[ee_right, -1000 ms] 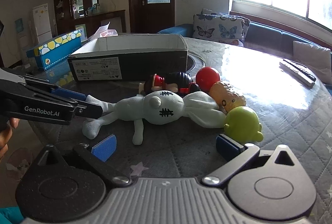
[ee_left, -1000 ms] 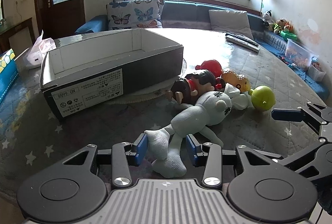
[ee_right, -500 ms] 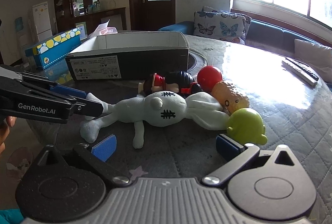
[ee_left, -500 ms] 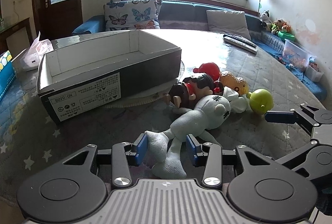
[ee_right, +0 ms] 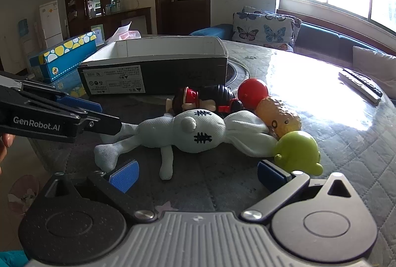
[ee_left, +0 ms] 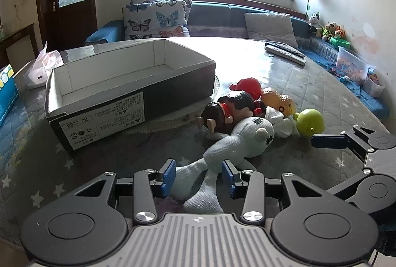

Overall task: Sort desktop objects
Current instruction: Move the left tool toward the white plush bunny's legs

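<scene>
We had the left gripper [ee_left: 198, 176] spread around the knit plush doll's [ee_left: 237, 143] limp legs, pads not touching; right gripper [ee_right: 198, 174] was spread wide beside the glossy green toy [ee_right: 297, 150], doll flat on quilted table [ee_left: 309, 84].

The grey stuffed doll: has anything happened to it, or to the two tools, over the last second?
Little has changed. The left gripper crept slightly forward, its open jaws straddling the legs of the grey stuffed doll without closing. The right gripper eased a touch closer to the toys, jaws wide open, holding nothing. The doll, the green toy, the other figures and the open box lie as before.
</scene>
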The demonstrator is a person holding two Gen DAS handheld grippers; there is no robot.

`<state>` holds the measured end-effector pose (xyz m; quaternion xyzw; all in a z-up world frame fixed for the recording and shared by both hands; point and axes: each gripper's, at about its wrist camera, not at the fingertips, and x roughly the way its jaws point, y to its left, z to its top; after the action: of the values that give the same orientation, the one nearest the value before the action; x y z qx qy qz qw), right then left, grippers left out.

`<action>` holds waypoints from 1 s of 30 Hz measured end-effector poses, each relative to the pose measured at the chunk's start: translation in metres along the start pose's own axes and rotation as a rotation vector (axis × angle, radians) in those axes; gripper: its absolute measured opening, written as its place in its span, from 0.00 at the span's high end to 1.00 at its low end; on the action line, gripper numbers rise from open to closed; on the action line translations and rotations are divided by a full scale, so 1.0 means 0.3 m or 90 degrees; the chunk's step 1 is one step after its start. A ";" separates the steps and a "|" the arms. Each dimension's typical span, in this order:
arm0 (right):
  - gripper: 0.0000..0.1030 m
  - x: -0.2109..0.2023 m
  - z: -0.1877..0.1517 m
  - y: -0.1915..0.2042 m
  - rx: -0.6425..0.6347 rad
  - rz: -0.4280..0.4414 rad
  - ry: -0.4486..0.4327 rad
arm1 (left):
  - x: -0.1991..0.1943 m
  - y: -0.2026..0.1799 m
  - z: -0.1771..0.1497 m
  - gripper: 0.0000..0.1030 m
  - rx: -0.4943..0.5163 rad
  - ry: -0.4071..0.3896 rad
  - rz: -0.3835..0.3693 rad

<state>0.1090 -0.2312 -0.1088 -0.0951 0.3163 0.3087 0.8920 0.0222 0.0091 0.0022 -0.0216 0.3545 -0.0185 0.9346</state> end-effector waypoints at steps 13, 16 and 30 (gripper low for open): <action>0.00 0.013 0.000 -0.010 0.007 -0.001 0.006 | 0.030 -0.006 -0.005 0.58 0.004 0.017 -0.003; 0.00 0.017 0.002 -0.013 0.009 0.000 0.006 | 0.038 -0.005 -0.004 0.58 0.005 0.021 -0.003; 0.00 0.040 0.015 -0.025 0.015 0.002 0.012 | 0.060 0.003 0.007 0.57 0.012 0.035 -0.010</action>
<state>0.1231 -0.2295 -0.1130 -0.0868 0.3284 0.3057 0.8894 0.0371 0.0090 -0.0083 -0.0150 0.3797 -0.0298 0.9245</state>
